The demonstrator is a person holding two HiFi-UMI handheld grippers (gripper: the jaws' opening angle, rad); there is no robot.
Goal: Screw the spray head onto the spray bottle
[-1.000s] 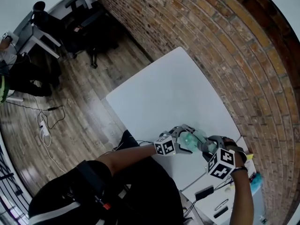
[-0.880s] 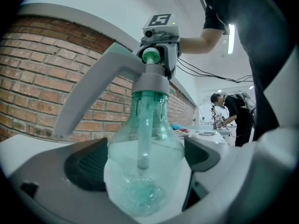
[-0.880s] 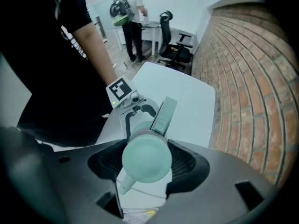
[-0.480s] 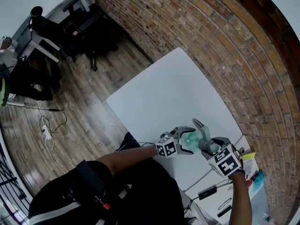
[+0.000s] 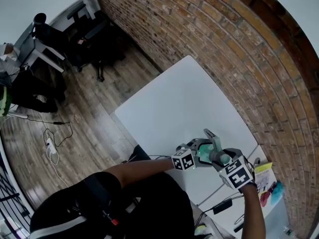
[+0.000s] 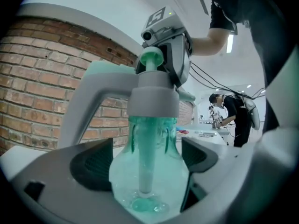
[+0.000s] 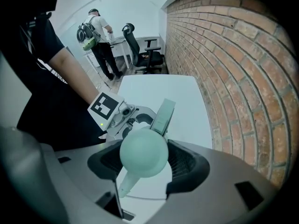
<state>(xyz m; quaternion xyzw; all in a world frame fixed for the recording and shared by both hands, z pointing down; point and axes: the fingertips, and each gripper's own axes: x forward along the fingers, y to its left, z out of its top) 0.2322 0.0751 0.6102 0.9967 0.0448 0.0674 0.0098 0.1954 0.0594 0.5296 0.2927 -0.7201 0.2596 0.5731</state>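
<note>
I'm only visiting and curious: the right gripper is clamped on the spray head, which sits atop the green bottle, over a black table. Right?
Not quite: the table is white, not black, as the head view shows. Otherwise yes: the right gripper is clamped on the spray head, which sits atop the green bottle.

We're looking at a red brick wall [image 5: 239, 49] running along the right, with a white table [image 5: 179, 101] standing close to it. Wood-plank floor [image 5: 79, 113] spreads left. We spot black office chairs [image 5: 92, 26] beside a white desk [image 5: 45, 46] far back, and cables [image 5: 57, 128] trailing across the boards, possibly to a power strip [image 5: 49, 144].
</note>
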